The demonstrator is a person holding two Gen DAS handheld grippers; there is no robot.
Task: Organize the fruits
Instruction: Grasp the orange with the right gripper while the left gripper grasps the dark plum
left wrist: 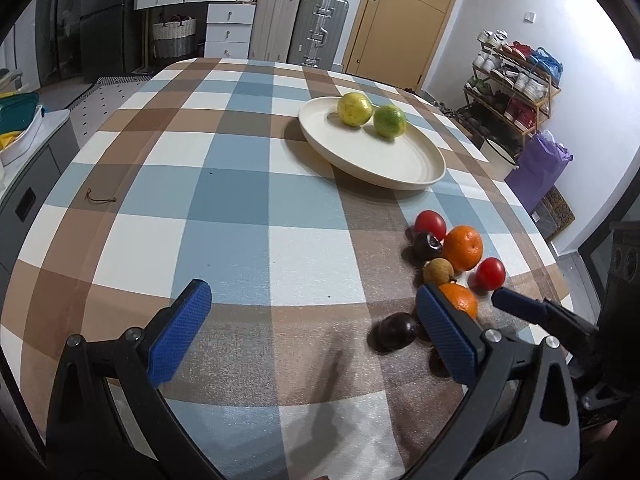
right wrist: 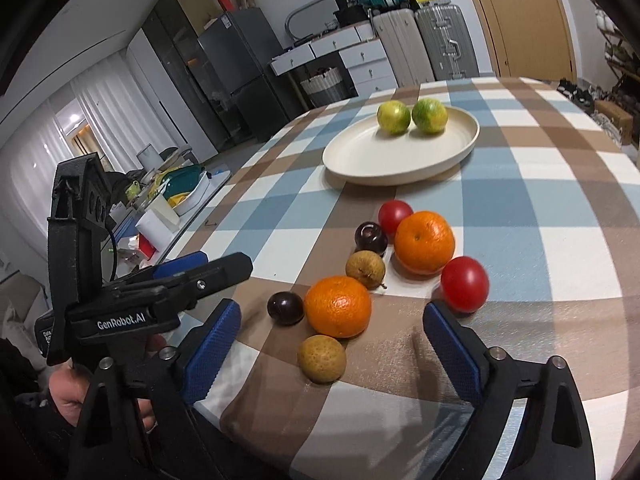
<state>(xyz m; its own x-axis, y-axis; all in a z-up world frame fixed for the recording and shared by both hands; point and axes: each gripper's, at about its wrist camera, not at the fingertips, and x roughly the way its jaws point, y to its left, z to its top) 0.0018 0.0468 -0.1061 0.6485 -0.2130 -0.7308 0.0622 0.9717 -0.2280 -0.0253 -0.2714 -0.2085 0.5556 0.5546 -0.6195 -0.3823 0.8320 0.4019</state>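
A cream plate (left wrist: 400,168) (right wrist: 360,164) holds two yellow-green citrus fruits (left wrist: 354,109) (right wrist: 429,115). Nearer me lies a cluster of loose fruit: two oranges (right wrist: 338,306) (right wrist: 425,242), two red tomatoes (right wrist: 465,283) (right wrist: 394,216), two dark plums (right wrist: 285,308) (right wrist: 371,237) and two brown longans (right wrist: 321,358) (right wrist: 365,269). My right gripper (right wrist: 332,344) is open and empty, low over the near orange and longan. My left gripper (left wrist: 312,320) is open and empty, left of the cluster, its right finger beside an orange (left wrist: 460,300). It also shows in the right wrist view (right wrist: 192,268).
The table wears a blue, brown and white checked cloth (left wrist: 240,200). A small brown cord (left wrist: 98,198) lies at its left. A shoe rack (left wrist: 512,88) and purple bag (left wrist: 540,168) stand right of the table. A cluttered counter (right wrist: 172,196) lies to the left.
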